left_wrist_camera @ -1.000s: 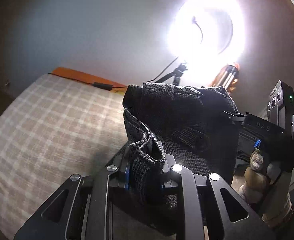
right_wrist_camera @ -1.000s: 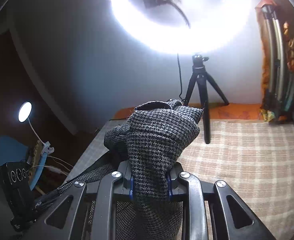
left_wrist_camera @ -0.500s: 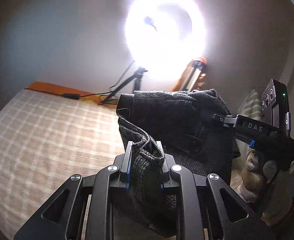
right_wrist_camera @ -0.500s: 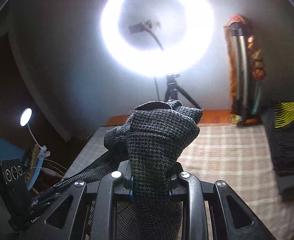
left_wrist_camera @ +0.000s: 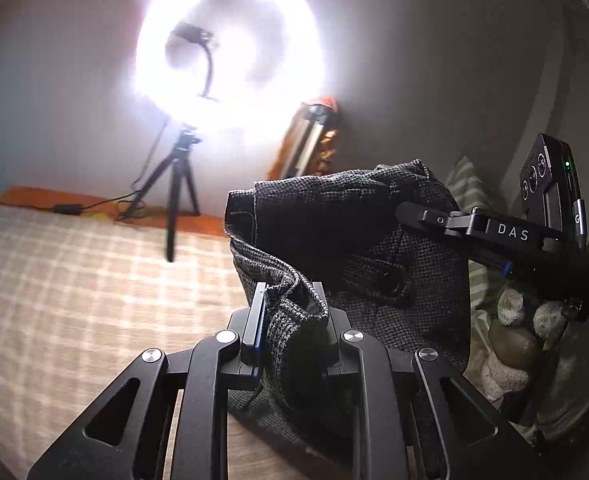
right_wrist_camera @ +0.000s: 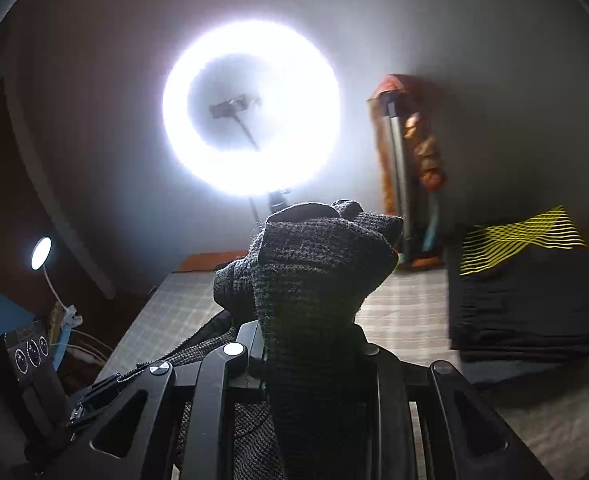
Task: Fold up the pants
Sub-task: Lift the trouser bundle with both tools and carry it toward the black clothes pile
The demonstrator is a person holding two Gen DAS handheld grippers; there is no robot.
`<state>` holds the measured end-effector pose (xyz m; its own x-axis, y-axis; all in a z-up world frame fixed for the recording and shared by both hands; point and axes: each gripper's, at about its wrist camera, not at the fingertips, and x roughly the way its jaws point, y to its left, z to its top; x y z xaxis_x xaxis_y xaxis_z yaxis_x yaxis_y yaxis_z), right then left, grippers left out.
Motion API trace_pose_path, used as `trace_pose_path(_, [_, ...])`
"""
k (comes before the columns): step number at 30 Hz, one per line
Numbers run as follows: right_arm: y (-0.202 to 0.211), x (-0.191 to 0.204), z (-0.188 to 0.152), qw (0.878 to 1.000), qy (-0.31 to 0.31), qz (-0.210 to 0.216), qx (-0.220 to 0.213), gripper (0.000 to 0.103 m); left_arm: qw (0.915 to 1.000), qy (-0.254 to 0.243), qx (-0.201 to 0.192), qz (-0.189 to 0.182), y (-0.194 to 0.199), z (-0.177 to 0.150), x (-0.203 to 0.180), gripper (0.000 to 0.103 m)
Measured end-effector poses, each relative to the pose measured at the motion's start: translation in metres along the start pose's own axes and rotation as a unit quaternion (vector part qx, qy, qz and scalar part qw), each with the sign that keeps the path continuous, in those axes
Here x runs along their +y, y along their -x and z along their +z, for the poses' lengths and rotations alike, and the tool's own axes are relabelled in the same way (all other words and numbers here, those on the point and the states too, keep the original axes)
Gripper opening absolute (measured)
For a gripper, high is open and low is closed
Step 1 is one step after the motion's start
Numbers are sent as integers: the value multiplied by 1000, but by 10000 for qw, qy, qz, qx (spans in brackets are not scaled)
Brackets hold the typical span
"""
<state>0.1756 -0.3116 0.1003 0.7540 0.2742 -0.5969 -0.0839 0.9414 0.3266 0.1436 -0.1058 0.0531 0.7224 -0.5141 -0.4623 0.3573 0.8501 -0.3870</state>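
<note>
Dark grey woven pants point(left_wrist_camera: 374, 248) hang lifted above a checked bed cover point(left_wrist_camera: 74, 280). My left gripper point(left_wrist_camera: 290, 304) is shut on a bunched edge of the pants. My right gripper point(right_wrist_camera: 310, 332) is shut on another bunch of the same pants point(right_wrist_camera: 314, 264), which rises above its fingers. In the left wrist view the right gripper point(left_wrist_camera: 410, 210) reaches in from the right, pinching the fabric's upper edge. The left gripper's body shows in the right wrist view point(right_wrist_camera: 34, 364) at the lower left. The lower part of the pants is hidden.
A bright ring light on a black tripod point(left_wrist_camera: 178, 184) stands at the bed's far edge. A folded black garment with yellow stripes point(right_wrist_camera: 522, 288) lies on the bed at right. A small clip lamp point(right_wrist_camera: 42, 252) glows at left. A rolled orange item point(right_wrist_camera: 410, 160) leans on the wall.
Both grippers swung to the right while holding the pants. The ring light and tripod slid left in both views, and the folded black garment came into the right wrist view.
</note>
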Motion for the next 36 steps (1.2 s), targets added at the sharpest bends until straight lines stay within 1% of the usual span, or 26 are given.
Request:
trace_pose_path(7, [18, -27, 5, 9998, 37, -204, 8, 22, 9995, 70, 177, -232, -26, -10, -26, 17])
trace_pose_path(10, [21, -37, 7, 9997, 2, -237, 52, 22, 9992, 178, 189, -311, -34, -13, -29, 17])
trace_pose_path(13, [23, -38, 13, 9996, 97, -274, 72, 21, 9988, 269, 181, -372, -42, -14, -32, 17])
trace_pose_path(16, [25, -37, 22, 9994, 206, -266, 39, 21, 9990, 187, 113, -377, -43, -12, -37, 17])
trace_pose_path(17, [26, -36, 25, 9994, 235, -261, 28, 21, 9992, 150, 72, -376, -43, -10, -40, 17])
trace_pose_path(18, [27, -36, 29, 9993, 275, -256, 17, 21, 9988, 76, -2, -481, -43, -8, -41, 17])
trace_pose_path(26, [28, -44, 58, 9987, 434, -267, -54, 21, 9982, 31, -245, -541, -59, 15, -58, 17])
trace_pose_path(31, [24, -57, 84, 9979, 585, -250, -90, 21, 9975, -52, -425, -566, -71, 28, -72, 17])
trace_pose_path(36, [16, -83, 106, 9971, 691, -289, -97, 21, 9972, -75, -454, -590, -100, 42, -86, 17])
